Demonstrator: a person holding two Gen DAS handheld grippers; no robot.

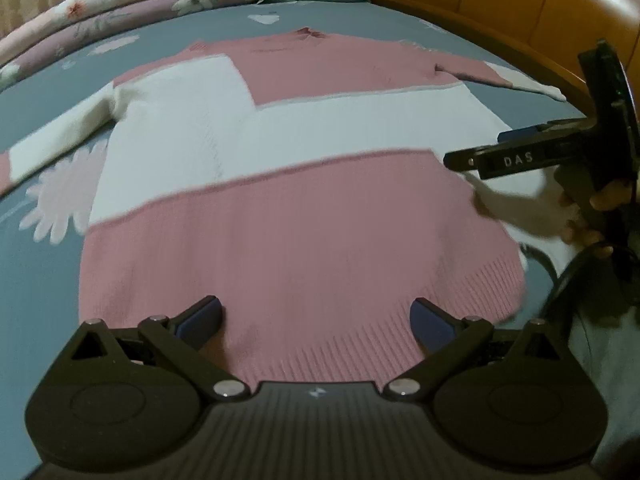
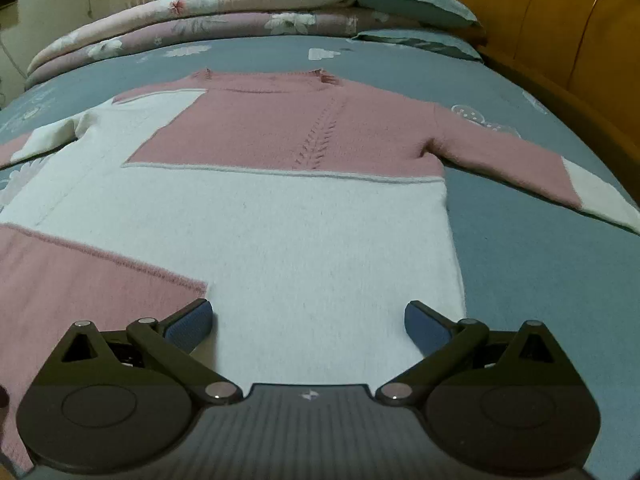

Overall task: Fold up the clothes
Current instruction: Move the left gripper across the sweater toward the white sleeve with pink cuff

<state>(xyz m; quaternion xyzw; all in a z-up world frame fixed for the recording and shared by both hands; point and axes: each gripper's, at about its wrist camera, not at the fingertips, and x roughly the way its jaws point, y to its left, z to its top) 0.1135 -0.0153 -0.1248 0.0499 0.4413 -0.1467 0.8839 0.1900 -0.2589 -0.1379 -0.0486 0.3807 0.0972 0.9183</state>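
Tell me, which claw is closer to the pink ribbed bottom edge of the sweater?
Left. The left claw hangs open right over the pink ribbed hem; the right claw sits open farther up, over the sweater's white knit band.

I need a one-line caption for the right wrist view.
Open right gripper over the white band of a pink-and-white sweater lying flat on a blue bed.

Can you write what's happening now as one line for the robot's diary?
step: fold not begun | sweater: flat on bed | left claw: open over hem | right claw: open, empty
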